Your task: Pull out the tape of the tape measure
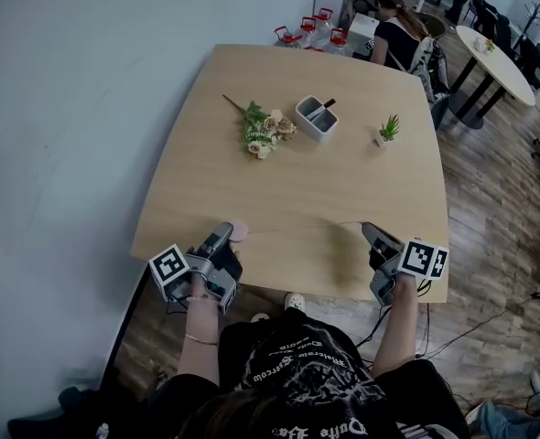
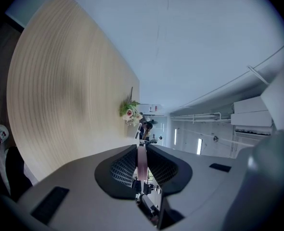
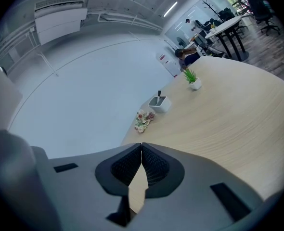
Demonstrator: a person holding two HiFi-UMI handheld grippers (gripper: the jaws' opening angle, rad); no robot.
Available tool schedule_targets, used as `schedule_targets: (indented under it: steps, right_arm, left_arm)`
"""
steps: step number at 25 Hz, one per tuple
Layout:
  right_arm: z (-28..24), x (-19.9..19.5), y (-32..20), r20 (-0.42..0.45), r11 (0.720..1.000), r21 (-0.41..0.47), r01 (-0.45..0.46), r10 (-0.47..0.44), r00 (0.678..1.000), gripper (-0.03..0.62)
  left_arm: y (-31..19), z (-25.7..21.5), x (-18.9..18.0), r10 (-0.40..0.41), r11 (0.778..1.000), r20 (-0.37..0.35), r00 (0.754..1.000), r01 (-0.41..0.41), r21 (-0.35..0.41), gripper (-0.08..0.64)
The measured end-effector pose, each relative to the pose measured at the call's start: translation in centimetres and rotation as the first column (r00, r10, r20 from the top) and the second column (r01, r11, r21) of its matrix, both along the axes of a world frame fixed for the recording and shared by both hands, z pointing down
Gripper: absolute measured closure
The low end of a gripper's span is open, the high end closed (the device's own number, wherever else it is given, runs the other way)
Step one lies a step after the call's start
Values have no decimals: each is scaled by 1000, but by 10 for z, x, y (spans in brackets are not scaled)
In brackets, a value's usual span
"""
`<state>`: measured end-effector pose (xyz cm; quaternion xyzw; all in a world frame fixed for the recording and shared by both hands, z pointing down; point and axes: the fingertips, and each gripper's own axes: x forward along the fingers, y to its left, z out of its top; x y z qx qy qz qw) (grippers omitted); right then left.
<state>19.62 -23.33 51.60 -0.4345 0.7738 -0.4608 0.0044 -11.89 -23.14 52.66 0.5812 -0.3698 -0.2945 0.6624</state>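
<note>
The tape (image 1: 299, 227) already runs as a thin line above the counter's (image 1: 343, 181) near edge. It stretches from the pink tape measure (image 1: 239, 231), clamped edge-on in the left gripper's (image 1: 226, 234) barely parted jaws, to the right gripper (image 1: 368, 230), whose jaws are pressed together on its end. The pull looks largely done, with at most a little more spreading left.

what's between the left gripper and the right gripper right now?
The pulled-out tape, a thin line running from the pink tape measure in the left gripper to the right gripper. The head view shows it.
</note>
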Motion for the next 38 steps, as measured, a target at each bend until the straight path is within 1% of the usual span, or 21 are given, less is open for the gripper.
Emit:
schedule_targets:
  steps: [8, 18, 33, 38]
  right_arm:
    - [5, -1, -3, 20, 999, -35, -14, 14, 1000, 575]
    - [10, 0, -3, 44, 997, -66, -41, 44, 998, 577]
    - [11, -1, 0, 64, 996, -71, -58, 63, 996, 577]
    - [9, -6, 1, 72, 996, -67, -50, 55, 996, 577]
  left_arm:
    - [-1, 6, -2, -14, 999, -4, 1000, 14, -36, 491]
    - [0, 10, -6, -23, 998, -7, 1000, 23, -59, 491]
    - [-1, 11, -6, -23, 998, -1, 1000, 23, -61, 491]
    - [-3, 10, -9, -31, 998, 1, 1000, 31, -57, 491]
